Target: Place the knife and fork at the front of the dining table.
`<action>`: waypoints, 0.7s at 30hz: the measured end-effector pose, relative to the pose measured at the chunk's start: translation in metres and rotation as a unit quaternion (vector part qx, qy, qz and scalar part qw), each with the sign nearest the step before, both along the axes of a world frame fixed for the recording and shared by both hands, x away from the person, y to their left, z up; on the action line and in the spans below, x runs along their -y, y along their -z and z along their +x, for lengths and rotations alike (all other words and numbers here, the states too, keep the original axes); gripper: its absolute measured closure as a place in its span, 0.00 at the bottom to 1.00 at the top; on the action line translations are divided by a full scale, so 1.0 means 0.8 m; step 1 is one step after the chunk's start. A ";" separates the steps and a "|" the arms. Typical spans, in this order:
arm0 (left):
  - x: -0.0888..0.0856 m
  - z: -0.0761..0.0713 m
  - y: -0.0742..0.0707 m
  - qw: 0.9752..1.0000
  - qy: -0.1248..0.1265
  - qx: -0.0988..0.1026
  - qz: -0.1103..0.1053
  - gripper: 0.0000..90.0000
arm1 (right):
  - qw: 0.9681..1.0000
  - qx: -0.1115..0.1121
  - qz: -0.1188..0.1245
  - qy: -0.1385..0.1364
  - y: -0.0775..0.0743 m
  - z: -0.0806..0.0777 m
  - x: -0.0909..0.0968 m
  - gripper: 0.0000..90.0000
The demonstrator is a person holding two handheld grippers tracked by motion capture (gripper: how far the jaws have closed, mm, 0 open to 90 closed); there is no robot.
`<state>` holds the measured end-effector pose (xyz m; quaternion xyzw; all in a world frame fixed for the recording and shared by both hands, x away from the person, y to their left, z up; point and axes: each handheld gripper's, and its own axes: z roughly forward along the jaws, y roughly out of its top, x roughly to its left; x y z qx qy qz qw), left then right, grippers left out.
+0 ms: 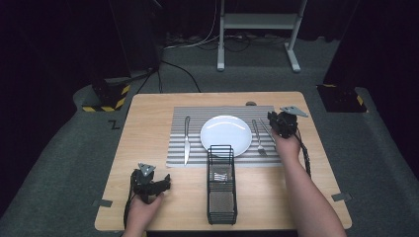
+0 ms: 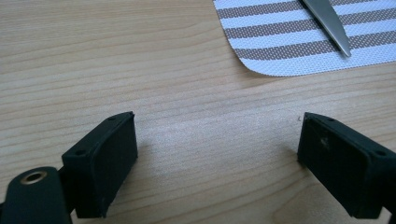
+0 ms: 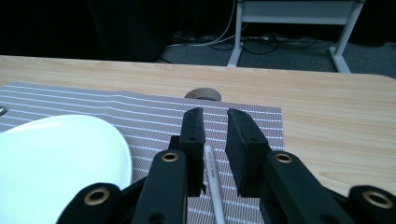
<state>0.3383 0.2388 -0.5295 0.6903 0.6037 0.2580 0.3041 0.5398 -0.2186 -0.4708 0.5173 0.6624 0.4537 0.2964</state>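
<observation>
A place setting takes shape on a wooden table (image 1: 148,113). Nearest the camera, the left claw (image 1: 149,185) rests on bare wood with its jaws spread wide and nothing between them. Beside it stands a black wire caddy (image 1: 221,185), with what looks like some metal piece lying low inside, too small to identify.

Beyond, on a striped placemat (image 1: 222,116), a knife (image 1: 187,139) lies left of a white plate (image 1: 226,135), and a fork (image 1: 258,138) lies just right of it. Farther right, the right claw (image 3: 214,140) hovers low over the mat's edge, its jaws nearly together around a slim, pale metal handle (image 3: 214,179). Whether the pads actually grip it cannot be told; a narrow gap shows on each side.

The utensil should prove light, stiff and slippery, best pinched across the flat of its handle near the middle, so that it neither pivots nor slides out.

Its working end is hidden beneath the claw, leaving its type unclear. A small round object (image 3: 202,95) at the mat's far edge is half hidden and hard to make out.
</observation>
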 end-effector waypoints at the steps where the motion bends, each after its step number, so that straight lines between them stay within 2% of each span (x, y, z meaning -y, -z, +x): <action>1: 0.000 0.000 0.000 1.000 0.000 0.000 0.000 0.13 | 1.000 0.002 0.000 -0.002 -0.002 -0.006 0.001 0.85; 5: 0.000 0.000 0.000 1.000 0.000 0.000 0.000 0.13 | 1.000 0.005 -0.022 -0.001 -0.004 -0.032 0.004 0.85; 8: 0.000 0.000 0.000 1.000 0.000 0.000 0.001 0.13 | 0.999 -0.007 -0.043 0.004 0.001 -0.051 0.010 0.89; 13: 0.000 0.000 0.000 1.000 0.000 0.000 0.000 0.13 | 0.997 -0.040 -0.070 0.022 0.020 -0.079 0.028 0.98; 18: 0.000 0.000 0.000 1.000 0.000 0.000 0.001 0.13 | 0.994 -0.071 -0.073 0.044 0.039 -0.095 0.054 1.00; 21: 0.000 0.000 0.000 1.000 0.000 0.000 0.000 0.13 | 0.991 -0.099 -0.078 0.037 0.051 -0.097 0.061 0.99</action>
